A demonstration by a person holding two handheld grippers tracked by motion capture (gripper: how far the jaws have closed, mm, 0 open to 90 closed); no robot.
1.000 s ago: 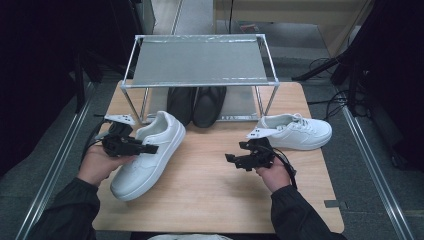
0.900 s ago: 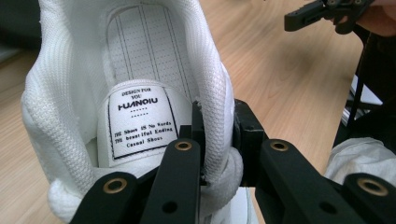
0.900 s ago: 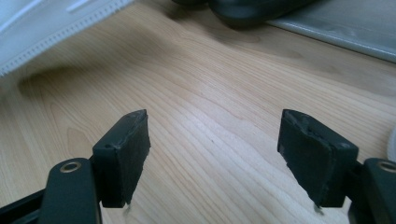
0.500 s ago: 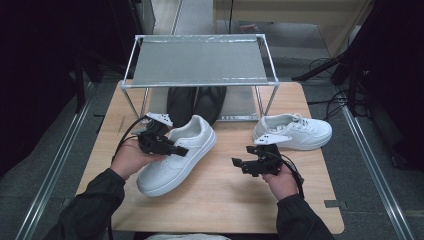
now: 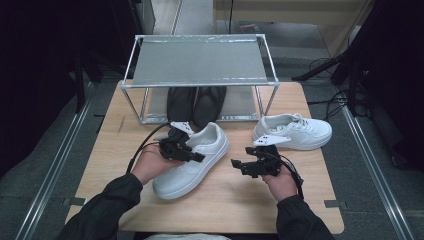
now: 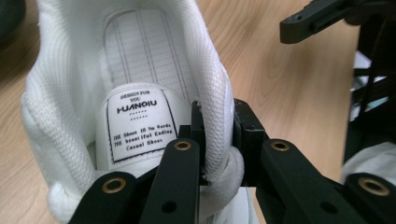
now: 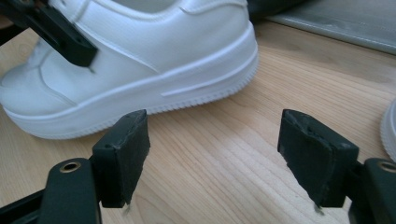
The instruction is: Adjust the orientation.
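A white sneaker [image 5: 200, 152] lies on the wooden table [image 5: 230, 200], toe toward the near left. My left gripper [image 5: 196, 155] is shut on the padded side wall of its collar [image 6: 217, 93], one pad inside the shoe and one outside. The label on the insole [image 6: 137, 121] shows in the left gripper view. Just right of the shoe, my right gripper [image 5: 239, 167] stands open over bare wood, nothing between its fingers [image 7: 122, 149]. The sneaker's side [image 7: 154, 51] lies just beyond them.
A second white sneaker [image 5: 295, 132] sits at the right of the table. A metal rack [image 5: 200, 60] stands at the back with a pair of black shoes [image 5: 195, 105] under it. Bare wood lies near the front edge.
My left gripper has carried the white sneaker to the right, from the table's left side toward its middle. The right gripper has barely shifted.
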